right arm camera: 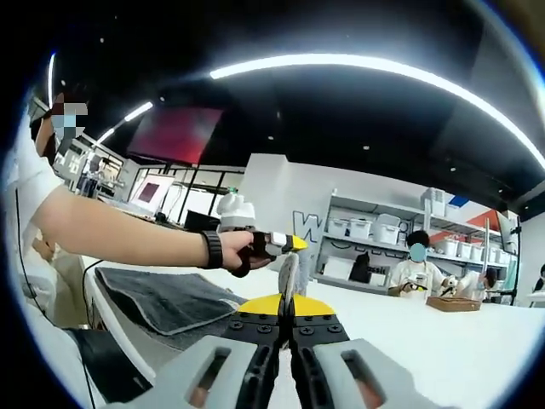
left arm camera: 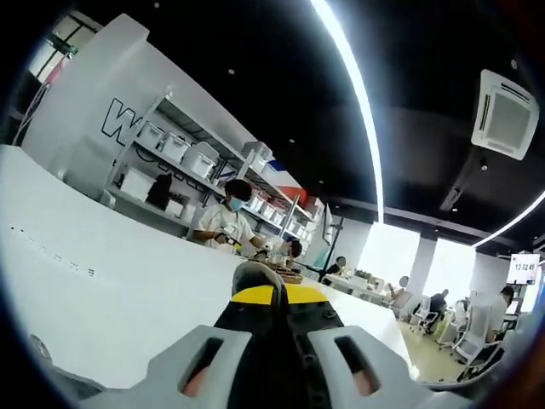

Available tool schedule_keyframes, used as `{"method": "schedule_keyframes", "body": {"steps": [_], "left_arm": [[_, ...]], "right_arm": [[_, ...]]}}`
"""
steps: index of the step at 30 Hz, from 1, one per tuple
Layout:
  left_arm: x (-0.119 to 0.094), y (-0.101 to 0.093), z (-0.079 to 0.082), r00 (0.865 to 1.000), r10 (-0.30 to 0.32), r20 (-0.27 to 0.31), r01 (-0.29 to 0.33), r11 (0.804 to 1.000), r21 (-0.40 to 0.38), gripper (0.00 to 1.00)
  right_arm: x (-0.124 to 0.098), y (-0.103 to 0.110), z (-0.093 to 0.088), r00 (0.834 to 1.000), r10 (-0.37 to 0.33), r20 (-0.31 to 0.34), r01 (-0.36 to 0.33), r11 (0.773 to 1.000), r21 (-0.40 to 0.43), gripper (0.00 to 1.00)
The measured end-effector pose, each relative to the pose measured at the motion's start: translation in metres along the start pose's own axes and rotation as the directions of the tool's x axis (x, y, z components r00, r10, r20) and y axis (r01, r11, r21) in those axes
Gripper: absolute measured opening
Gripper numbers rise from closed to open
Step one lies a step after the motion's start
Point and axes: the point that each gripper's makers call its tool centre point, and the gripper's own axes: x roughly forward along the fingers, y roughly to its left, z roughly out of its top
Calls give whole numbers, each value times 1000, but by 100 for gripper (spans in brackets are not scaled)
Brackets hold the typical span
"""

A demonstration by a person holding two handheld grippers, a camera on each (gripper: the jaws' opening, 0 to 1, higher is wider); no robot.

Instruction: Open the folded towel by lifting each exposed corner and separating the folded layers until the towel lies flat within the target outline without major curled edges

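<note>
Honestly the biggest risk here is that both grippers are up in the air and pointed across the room, nowhere near the work. The towel is a dark grey folded slab lying on the white desk, off to the left in the right gripper view and well apart from that view's own jaws. The right gripper has its jaws pressed together with nothing between them, tips aimed at the far shelves. The left gripper also shows in that view, held up in the person's hand above the desk, near the towel's far side but clear of it. In its own view the left gripper looks closed and empty too, staring at the desk and a seated person. So neither camera is looking at a corner, and coming down blind could pinch both layers at once instead of just the top one, which would drag the whole stack rather than open the fold. Closed jaws would also just shove the cloth and bunch it. I can't make out any target outline from here, so overshooting it while spreading is a real possibility, and curled edges could follow from a sloppy pull.
</note>
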Motion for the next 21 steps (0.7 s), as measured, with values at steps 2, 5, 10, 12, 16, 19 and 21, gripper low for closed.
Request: {"method": "schedule_keyframes", "body": {"steps": [2, 5, 10, 12, 16, 19, 21], "left_arm": [[2, -1, -3, 1000, -2, -11, 2, 1000, 0, 1], [4, -3, -6, 1000, -11, -11, 11, 1000, 3, 1], [7, -1, -20, 999, -14, -35, 14, 1000, -9, 1], [6, 1, -25, 999, -12, -42, 11, 1000, -20, 1], [6, 5, -34, 998, -9, -62, 7, 999, -34, 1], [6, 5, -37, 997, -22, -70, 19, 999, -44, 1], [6, 4, -40, 997, -33, -67, 29, 998, -59, 1]], "right_arm": [[-1, 0, -3, 1000, 1, -7, -1, 1000, -3, 0], [-2, -1, -8, 1000, -1, -17, 1, 1000, -1, 0], [-5, -1, -11, 1000, -5, -29, 5, 1000, -8, 0], [-6, 0, -12, 1000, -4, -29, 4, 1000, -5, 0], [-7, -1, -19, 999, -9, -44, 9, 1000, -7, 0], [-10, -2, -24, 999, -12, -51, 12, 1000, 2, 0], [-11, -1, -25, 999, -12, -53, 12, 1000, 0, 0]]}}
